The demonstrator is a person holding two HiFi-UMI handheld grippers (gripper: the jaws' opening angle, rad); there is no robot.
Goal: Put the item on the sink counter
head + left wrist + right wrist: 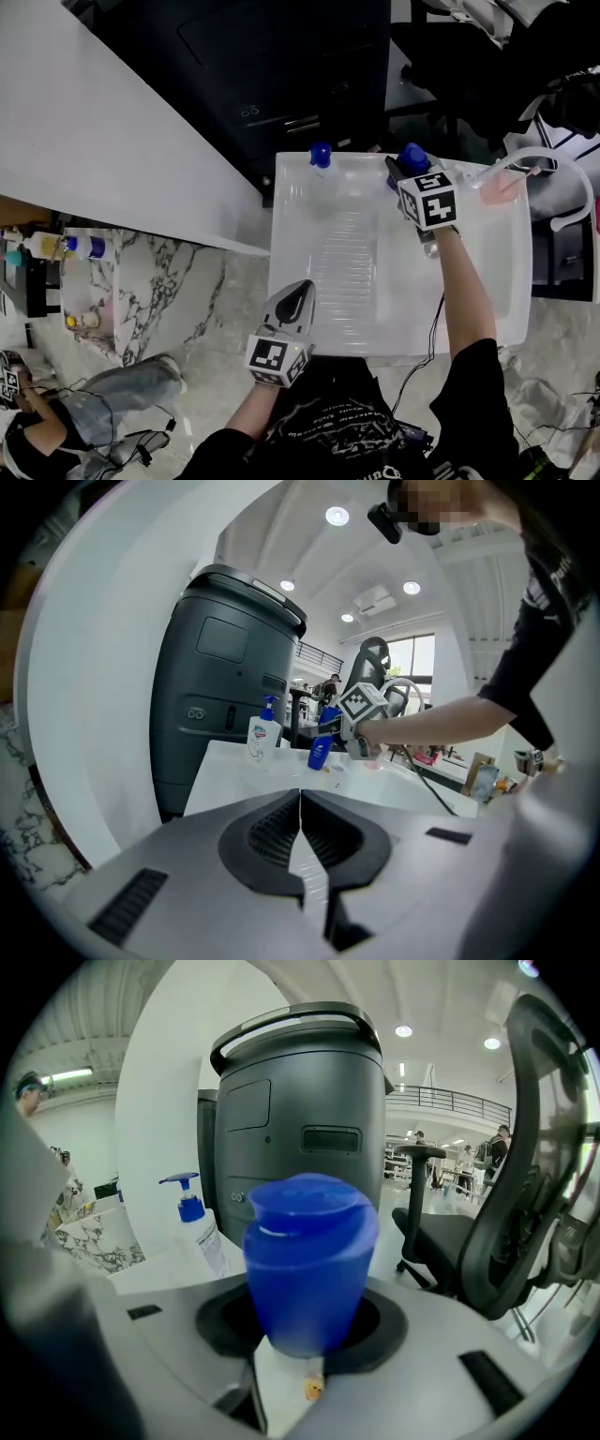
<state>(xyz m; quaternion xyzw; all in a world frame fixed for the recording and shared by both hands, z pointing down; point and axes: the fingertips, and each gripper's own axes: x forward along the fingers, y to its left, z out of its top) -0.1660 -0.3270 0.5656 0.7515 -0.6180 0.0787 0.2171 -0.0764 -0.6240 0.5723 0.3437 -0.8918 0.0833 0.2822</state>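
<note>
The blue bottle (pixel 307 1260) is, we judge, a light plastic container with stiff walls. It is smooth enough to slip if gripped loosely, but a knock should not harm it. The best hold looks to be on the body just under the cap, across its width, so that it hangs upright and does not swing. That is about where the right tongs (pixel 405 173) have it now: the bottle sits in the rounded hollow between the two jaws, which are clamped on its sides.

It is deep blue with a wide flip-top cap that has a raised lip. It stands upright at the far edge of the white sink bench (pixel 300 225), close to the surface. We cannot tell whether its base touches yet.

To its left along the same back edge stands a white pump bottle (pixel 321 156) with a blue pump head, near the held bottle but apart from it. The ribbed draining board (pixel 347 262) runs down the middle of the bench. A curved white tap (pixel 553 169) arches over the right side.

The left tongs (pixel 300 855) hover at the near edge of the bench, jaws together with nothing between them. Behind the bench rises a tall dark grey unit (pixel 300 1101), with an office chair (pixel 506 1194) off to the right.
</note>
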